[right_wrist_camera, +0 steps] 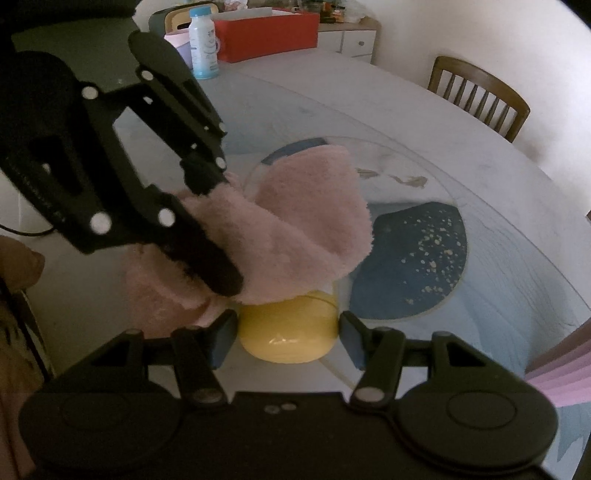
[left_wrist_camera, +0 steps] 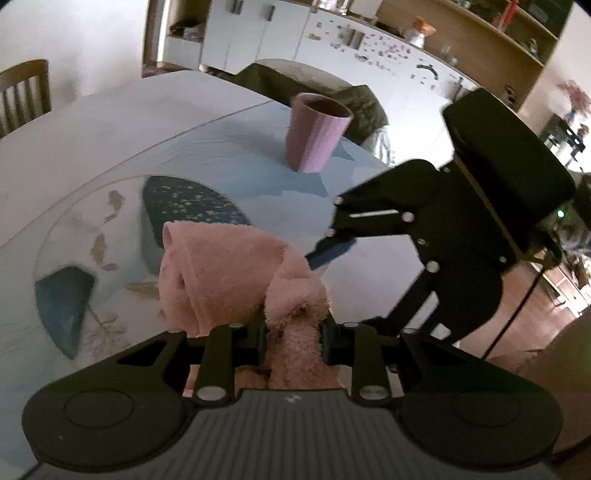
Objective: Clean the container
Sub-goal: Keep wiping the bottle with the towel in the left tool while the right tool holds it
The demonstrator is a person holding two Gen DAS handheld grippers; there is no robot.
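Between right gripper fingers: container (yellow)

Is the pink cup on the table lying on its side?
No, the pink plastic cup stands upright on the blue patterned tablecloth, open mouth facing up.

We see a pink fluffy cloth in black grippers, over a yellow container. At one o'clock stands a pink-lilac cup. The tabletop is white with pale blue and a dark blue gold-speckled patch, possibly printed. At eleven o'clock, a red box.
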